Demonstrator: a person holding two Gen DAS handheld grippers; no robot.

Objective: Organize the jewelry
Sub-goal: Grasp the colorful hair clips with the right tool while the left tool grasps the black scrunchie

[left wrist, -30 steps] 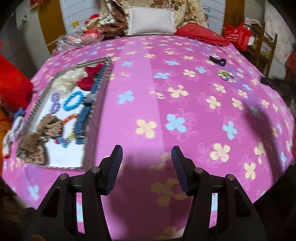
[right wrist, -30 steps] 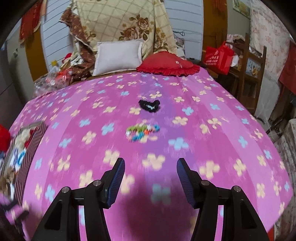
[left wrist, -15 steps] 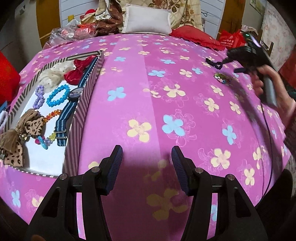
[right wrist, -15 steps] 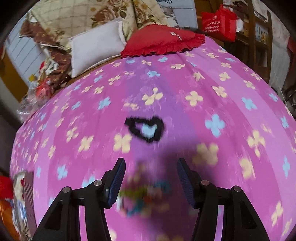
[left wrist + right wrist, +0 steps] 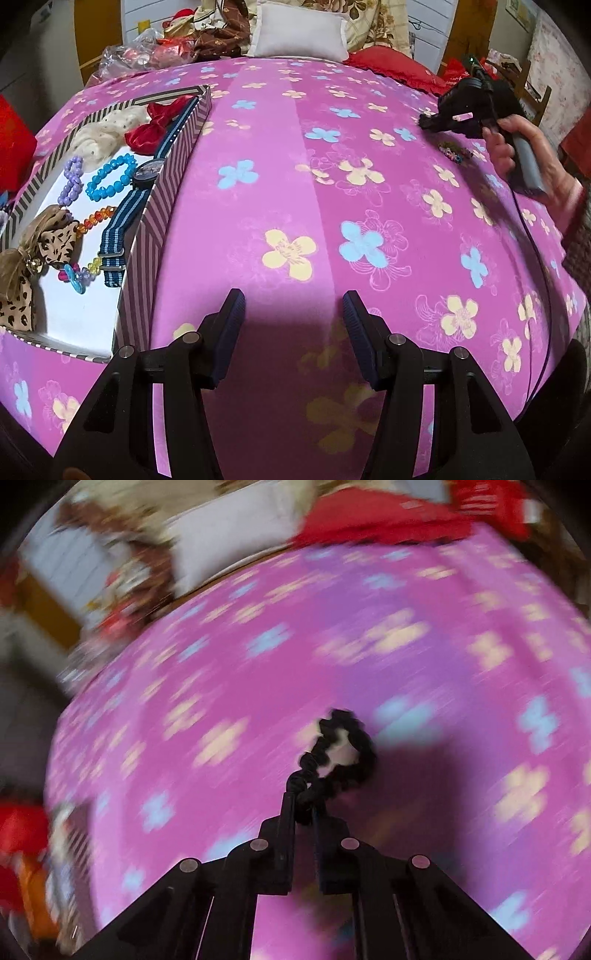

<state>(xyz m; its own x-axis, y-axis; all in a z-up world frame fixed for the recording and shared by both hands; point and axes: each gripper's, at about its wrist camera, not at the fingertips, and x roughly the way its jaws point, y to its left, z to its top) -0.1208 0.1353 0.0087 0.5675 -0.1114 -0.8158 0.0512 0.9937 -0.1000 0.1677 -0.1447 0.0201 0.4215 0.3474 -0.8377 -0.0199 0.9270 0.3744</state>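
Note:
A striped open box [image 5: 173, 177] sits at the left on the pink flowered bedspread [image 5: 295, 184] and holds bracelets, a watch [image 5: 147, 173], bows and scrunchies. My left gripper [image 5: 291, 325] is open and empty, low over the bedspread right of the box. My right gripper [image 5: 303, 801] is shut on a black scrunchie [image 5: 347, 746], which hangs from its tips above the bedspread; this view is blurred. In the left wrist view the right gripper [image 5: 424, 120] is far right. A multicoloured beaded bracelet [image 5: 454, 153] lies below it.
A white pillow [image 5: 299, 35], a red cushion [image 5: 391, 68] and a heap of clothes and bags [image 5: 166, 48] lie at the head of the bed. A wooden chair [image 5: 532, 96] stands to the far right.
My right gripper reached past the beaded bracelet, closed on the black scrunchie and lifted it. My left gripper stayed open and shifted slightly.

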